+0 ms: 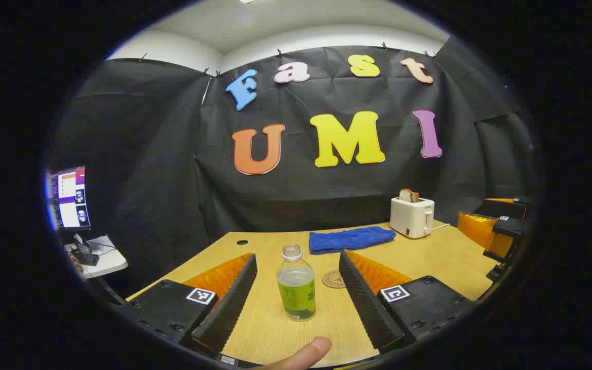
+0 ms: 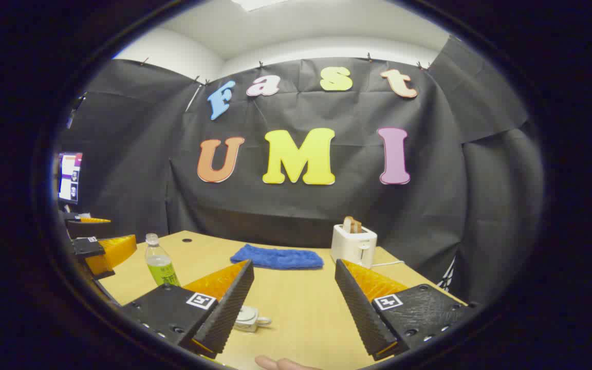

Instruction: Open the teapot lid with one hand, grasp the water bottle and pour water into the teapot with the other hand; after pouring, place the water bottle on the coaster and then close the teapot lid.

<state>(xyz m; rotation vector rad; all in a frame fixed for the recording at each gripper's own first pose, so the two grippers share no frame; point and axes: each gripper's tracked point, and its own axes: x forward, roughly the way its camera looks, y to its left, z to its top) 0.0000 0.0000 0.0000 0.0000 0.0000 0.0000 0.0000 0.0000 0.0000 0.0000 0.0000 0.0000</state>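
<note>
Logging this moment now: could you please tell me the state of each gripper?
Left gripper: open, empty; water bottle stands between its fingers, untouched.
Right gripper: open, empty.

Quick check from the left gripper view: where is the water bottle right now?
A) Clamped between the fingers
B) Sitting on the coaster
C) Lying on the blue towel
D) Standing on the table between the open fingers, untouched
D: the water bottle stands upright on the table between the left gripper's spread fingers, touching neither, with the coaster behind it.
</note>
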